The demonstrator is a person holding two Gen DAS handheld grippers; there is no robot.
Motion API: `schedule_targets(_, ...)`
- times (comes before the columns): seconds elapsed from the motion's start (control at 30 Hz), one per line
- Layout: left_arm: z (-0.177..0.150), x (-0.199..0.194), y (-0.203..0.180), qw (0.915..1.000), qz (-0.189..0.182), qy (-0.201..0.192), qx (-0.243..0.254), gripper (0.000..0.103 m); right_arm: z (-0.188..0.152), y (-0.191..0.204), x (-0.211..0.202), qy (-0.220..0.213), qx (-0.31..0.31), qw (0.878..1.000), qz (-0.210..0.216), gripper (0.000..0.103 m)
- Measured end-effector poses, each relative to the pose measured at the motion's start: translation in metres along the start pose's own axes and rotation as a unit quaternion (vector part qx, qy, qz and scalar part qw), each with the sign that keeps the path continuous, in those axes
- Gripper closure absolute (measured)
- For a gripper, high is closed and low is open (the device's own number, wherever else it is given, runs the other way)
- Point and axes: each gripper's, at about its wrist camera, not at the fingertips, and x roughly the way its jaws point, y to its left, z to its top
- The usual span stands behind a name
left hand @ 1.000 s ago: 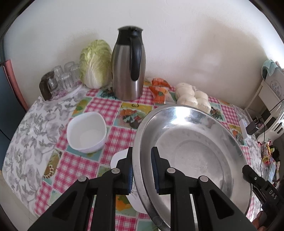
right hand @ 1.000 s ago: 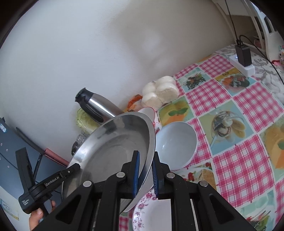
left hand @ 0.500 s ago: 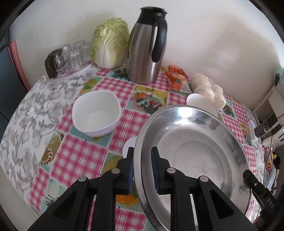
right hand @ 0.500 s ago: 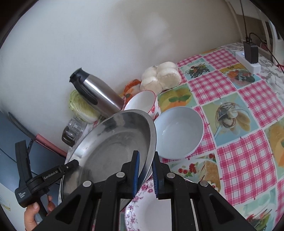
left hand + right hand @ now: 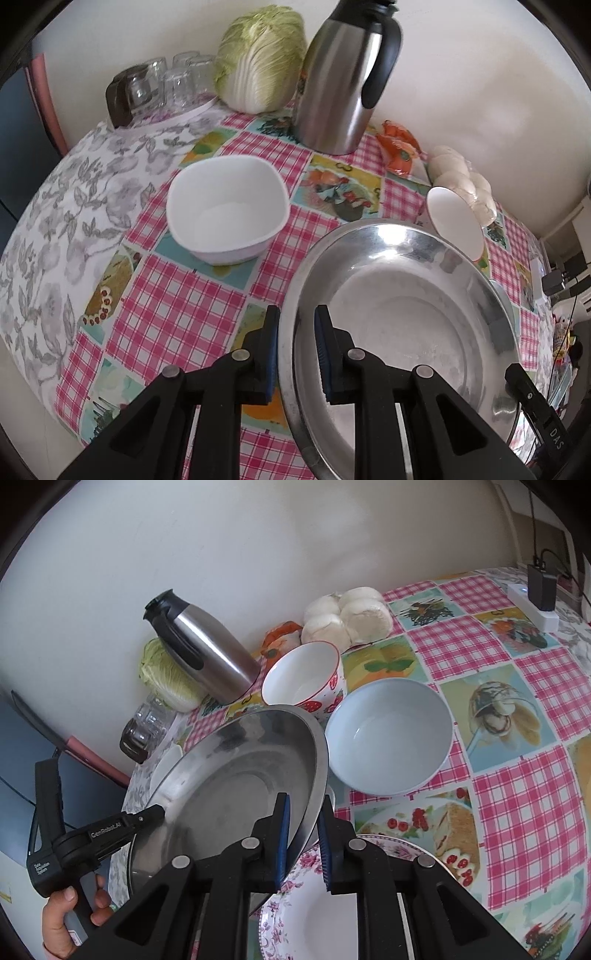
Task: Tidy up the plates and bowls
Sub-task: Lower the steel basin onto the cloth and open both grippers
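Observation:
A wide steel plate (image 5: 406,325) is held tilted above the table by both grippers. My left gripper (image 5: 295,354) is shut on its left rim. My right gripper (image 5: 303,842) is shut on its right rim; the plate (image 5: 236,786) fills the lower left of the right wrist view. Below it lies a floral plate (image 5: 314,915). A pale blue bowl (image 5: 388,738) and a strawberry-patterned bowl (image 5: 303,679) stand to the right. A square white bowl (image 5: 227,206) stands to the left on the checked cloth.
A steel thermos jug (image 5: 343,77), a cabbage (image 5: 262,55), upturned glasses (image 5: 162,85), an orange packet (image 5: 400,151) and bagged white buns (image 5: 461,181) stand along the wall. A power strip with a charger (image 5: 535,598) lies at the far right.
Both grippers have lowered the steel plate and carried it nearer the table. The square white bowl and the thermos now look larger and closer in the left wrist view.

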Motion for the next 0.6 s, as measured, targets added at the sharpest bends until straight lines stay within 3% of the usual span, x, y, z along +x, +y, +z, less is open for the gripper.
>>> schedule_targets(0.33, 0.002, 0.017, 0.021, 0.9993, 0.011, 0.019, -0.03, 0.084, -0.006, 0.012, 0.023, 0.018, -0.019, 1.0, -0.004, 0.087)
schedule_targets(0.6, 0.002, 0.026, 0.019, 0.9993, 0.017, 0.018, -0.027, 0.084, -0.005, 0.015, 0.034, 0.013, -0.023, 1.0, -0.009, 0.087)
